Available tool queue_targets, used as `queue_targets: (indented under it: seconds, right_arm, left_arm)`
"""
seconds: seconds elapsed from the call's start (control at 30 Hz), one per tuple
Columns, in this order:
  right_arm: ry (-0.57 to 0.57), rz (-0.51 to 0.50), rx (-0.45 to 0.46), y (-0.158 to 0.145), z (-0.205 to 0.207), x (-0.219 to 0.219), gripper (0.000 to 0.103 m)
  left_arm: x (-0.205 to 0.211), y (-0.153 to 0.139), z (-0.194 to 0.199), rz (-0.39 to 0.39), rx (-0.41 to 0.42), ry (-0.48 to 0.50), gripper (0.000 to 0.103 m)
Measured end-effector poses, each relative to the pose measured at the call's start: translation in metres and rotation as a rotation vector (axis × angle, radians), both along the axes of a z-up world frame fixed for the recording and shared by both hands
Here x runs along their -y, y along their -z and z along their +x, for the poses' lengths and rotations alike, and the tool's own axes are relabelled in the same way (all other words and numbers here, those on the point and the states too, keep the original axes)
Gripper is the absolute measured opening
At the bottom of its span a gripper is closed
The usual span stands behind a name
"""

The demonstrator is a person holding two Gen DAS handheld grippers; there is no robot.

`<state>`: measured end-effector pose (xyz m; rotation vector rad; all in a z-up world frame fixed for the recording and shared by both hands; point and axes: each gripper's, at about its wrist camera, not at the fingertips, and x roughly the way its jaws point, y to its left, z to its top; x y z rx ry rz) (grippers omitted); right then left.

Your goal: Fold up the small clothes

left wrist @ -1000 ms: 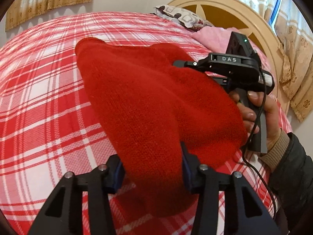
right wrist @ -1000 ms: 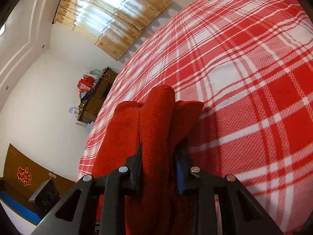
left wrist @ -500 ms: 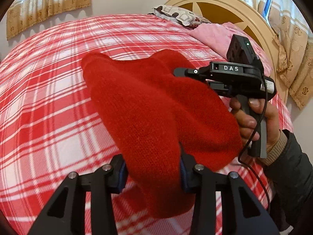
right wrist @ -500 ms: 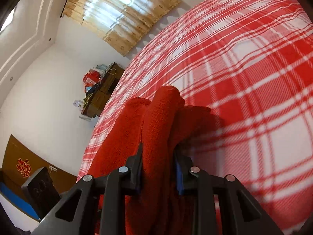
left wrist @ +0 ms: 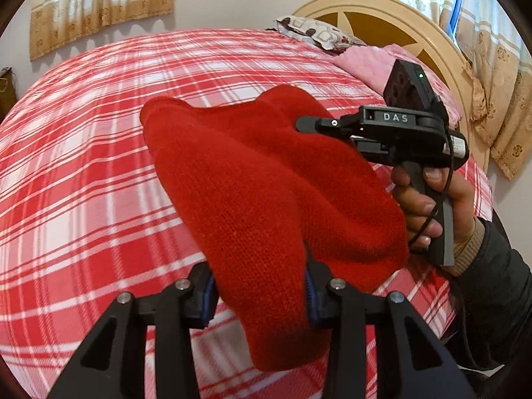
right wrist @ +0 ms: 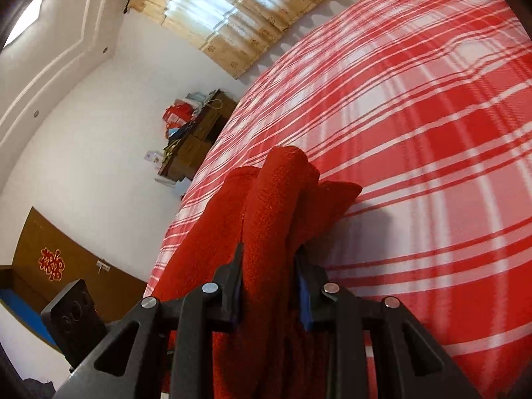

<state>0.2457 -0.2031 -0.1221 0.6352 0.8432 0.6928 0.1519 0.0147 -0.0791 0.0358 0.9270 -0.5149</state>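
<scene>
Red knit garment (left wrist: pixel 266 193), thick and ribbed, held aloft above red-and-white plaid bedspread (left wrist: pixel 83 173). Left wrist view: left gripper (left wrist: pixel 259 296) pinching near hem, jaws clamped on a bunched fold, blue pads pressed into the knit on both sides. Loose end hanging below the jaws, near. Right gripper (left wrist: pixel 299 123) seen side-on at right, gripped by right hand (left wrist: pixel 429 202), fingertips buried in the far upper edge of the cloth. Garment draped as a sagging hump between the two holds, apparently clear of the bed, though contact on the underside hidden. Cream headboard (left wrist: pixel 382 10) and patterned pillow (left wrist: pixel 316 31) far right; pink blanket (left wrist: pixel 369 61) just beside the pillow.

Right wrist view: right gripper (right wrist: pixel 271 282) jaws closed on several stacked layers of the red knit garment (right wrist: pixel 276 199), folds standing up between the pads and spilling left and near. Plaid bedspread (right wrist: pixel 432 133) streaked with blur at right. Brown cabinet (right wrist: pixel 196 139) piled with clutter by the far wall; curtained window (right wrist: pixel 229 10) above.

Judged step: mid-fold, garment lifted and doubled over, not yet laid down. Next move likely calling for lowering both holds together onto the bedspread, keeping edges aligned, then releasing without dragging. Risk noted: heavy knit slumping off-line on release.
</scene>
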Motion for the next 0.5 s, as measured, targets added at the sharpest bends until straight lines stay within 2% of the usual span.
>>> queue_targets:
  seconds: [0.27, 0.5]
  right_arm:
    - [-0.08, -0.001, 0.027, -0.015, 0.0, -0.053, 0.027]
    - [-0.133, 0.003, 0.022, -0.015, -0.003, -0.091, 0.027]
  left_arm:
    - [-0.035, -0.007, -0.017, 0.014, 0.038, -0.059, 0.042]
    - [-0.067, -0.004, -0.028, 0.006, 0.04, -0.119, 0.042]
